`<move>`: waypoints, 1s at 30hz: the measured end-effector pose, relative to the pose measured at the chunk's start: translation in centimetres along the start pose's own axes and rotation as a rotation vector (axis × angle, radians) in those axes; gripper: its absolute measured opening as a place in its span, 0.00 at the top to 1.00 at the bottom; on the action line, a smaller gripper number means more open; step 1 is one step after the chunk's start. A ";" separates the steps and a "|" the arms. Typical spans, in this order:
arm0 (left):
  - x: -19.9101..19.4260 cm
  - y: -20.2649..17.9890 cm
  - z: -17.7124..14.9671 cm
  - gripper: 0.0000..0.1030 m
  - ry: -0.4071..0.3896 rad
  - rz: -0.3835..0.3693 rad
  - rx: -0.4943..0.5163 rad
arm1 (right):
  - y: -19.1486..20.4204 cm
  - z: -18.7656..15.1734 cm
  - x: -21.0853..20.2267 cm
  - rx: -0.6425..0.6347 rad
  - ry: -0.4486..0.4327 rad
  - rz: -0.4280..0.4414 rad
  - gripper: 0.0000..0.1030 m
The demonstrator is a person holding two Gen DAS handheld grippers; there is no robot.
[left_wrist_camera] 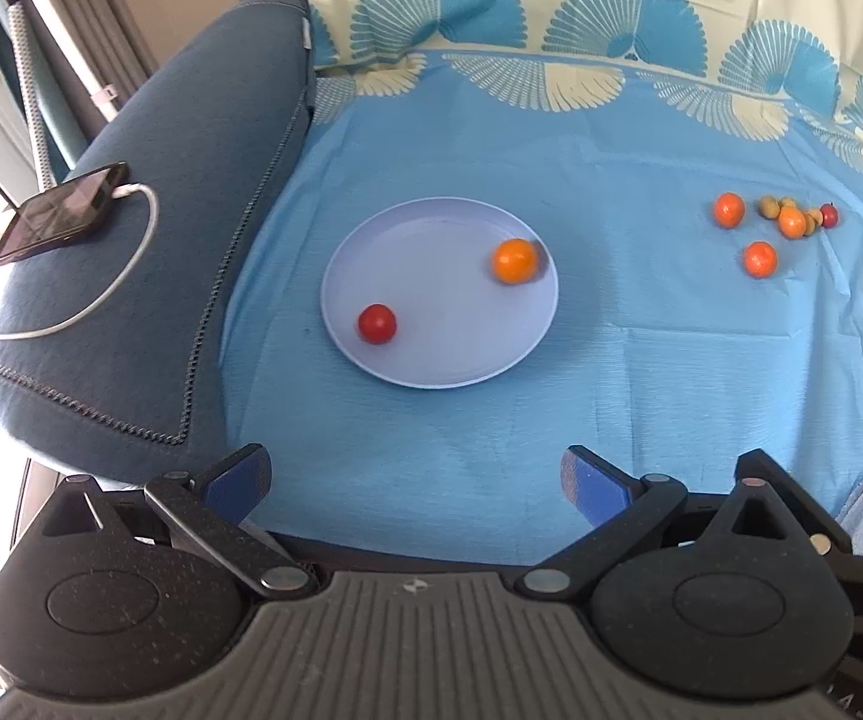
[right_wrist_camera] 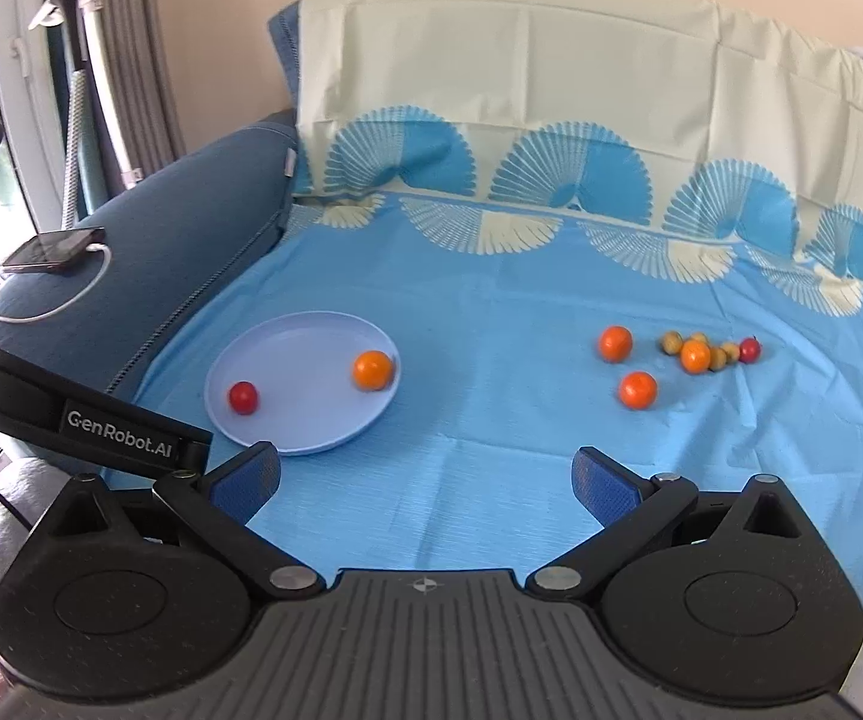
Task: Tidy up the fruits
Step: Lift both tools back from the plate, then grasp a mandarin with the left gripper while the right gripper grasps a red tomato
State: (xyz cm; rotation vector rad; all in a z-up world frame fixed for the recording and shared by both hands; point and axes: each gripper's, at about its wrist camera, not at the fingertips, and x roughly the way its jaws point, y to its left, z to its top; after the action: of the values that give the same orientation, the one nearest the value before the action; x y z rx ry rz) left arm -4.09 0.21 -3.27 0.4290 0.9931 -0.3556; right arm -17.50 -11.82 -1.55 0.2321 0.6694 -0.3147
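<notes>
The right wrist view is showing the left gripper's black body, lettered GenRobot.AI, reaching in at its left edge, while the left wrist view is catching only a blue fingertip of the right gripper at its right edge. The left gripper [left_wrist_camera: 416,477] and the right gripper [right_wrist_camera: 425,480] are both hovering low over the blue cloth [left_wrist_camera: 611,360], jaws spread wide and empty. A round, pale, smooth plate [left_wrist_camera: 431,360] is carrying an orange fruit [left_wrist_camera: 514,260] and a red fruit [left_wrist_camera: 377,323], well apart. More small fruits [right_wrist_camera: 695,355] are lying clustered on the cloth to its right.
</notes>
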 end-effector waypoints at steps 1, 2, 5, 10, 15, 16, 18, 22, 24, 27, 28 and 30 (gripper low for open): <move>0.3 -0.4 0.3 0.00 0.005 0.001 0.006 | -0.4 0.0 0.3 0.009 0.003 -0.009 0.01; 0.6 -0.7 0.6 0.00 0.008 0.001 0.012 | -0.9 0.0 0.6 0.019 0.006 -0.019 0.01; 1.7 -2.0 1.7 0.00 0.014 -0.006 0.031 | -2.8 0.0 1.5 0.053 0.015 -0.056 0.01; 3.7 -4.6 4.2 0.00 0.026 -0.028 0.052 | -6.9 -0.1 3.3 0.119 0.028 -0.143 0.01; 5.8 -8.4 7.6 0.00 0.017 -0.062 0.084 | -12.4 0.3 5.6 0.190 0.026 -0.253 0.01; 6.3 -9.4 8.4 0.00 0.014 -0.065 0.095 | -13.8 0.4 6.1 0.201 0.018 -0.280 0.01; 7.4 -11.5 10.0 0.00 0.007 -0.083 0.116 | -16.6 0.8 7.5 0.217 0.004 -0.339 0.01; 10.3 -16.4 13.7 0.00 0.006 -0.119 0.151 | -22.8 2.1 10.7 0.252 -0.038 -0.445 0.01; 12.0 -18.9 15.5 0.00 0.005 -0.131 0.164 | -26.0 2.8 12.8 0.273 -0.060 -0.493 0.01; 14.9 -22.5 17.7 0.00 0.031 -0.154 0.186 | -30.6 3.7 16.9 0.290 -0.054 -0.518 0.01; 15.8 -23.6 18.3 0.00 0.036 -0.166 0.194 | -32.0 3.9 18.6 0.293 -0.036 -0.515 0.01; 17.6 -25.5 19.3 0.00 0.047 -0.175 0.207 | -34.4 4.0 21.3 0.305 0.006 -0.477 0.01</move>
State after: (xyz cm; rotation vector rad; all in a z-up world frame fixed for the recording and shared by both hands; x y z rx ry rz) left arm 6.58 -33.05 -13.95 0.5409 1.0466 -0.6120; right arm -11.75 -49.40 -15.94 0.3630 0.6767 -0.8770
